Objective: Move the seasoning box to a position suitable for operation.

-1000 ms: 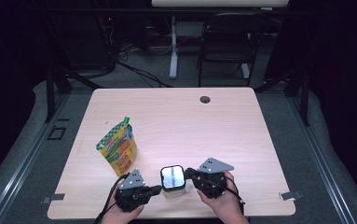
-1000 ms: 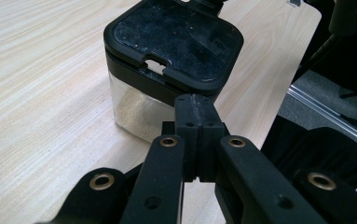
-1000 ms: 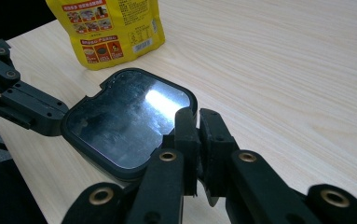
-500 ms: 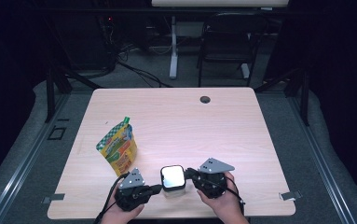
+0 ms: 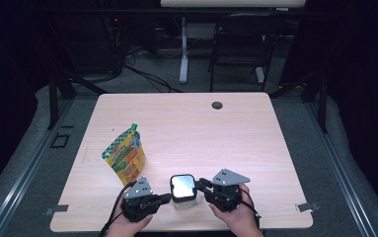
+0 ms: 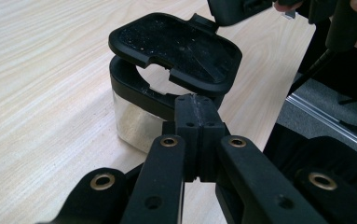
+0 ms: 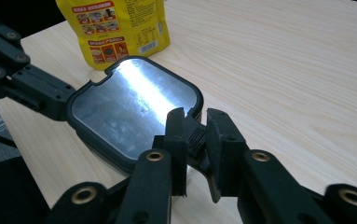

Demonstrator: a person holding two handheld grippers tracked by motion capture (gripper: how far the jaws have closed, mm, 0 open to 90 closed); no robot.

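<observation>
Left gripper: jaws pressed fully together, tips against the black rim of the container, nothing between them. The container's hinged lid stands tilted open just beyond those tips.

Right gripper: jaws have just been opening; a narrow gap now, the lid's ribbed tab sitting between them; whether the pads still press it, cannot tell.

Beyond the container from the right gripper, a yellow snack pouch stands on the table.
</observation>
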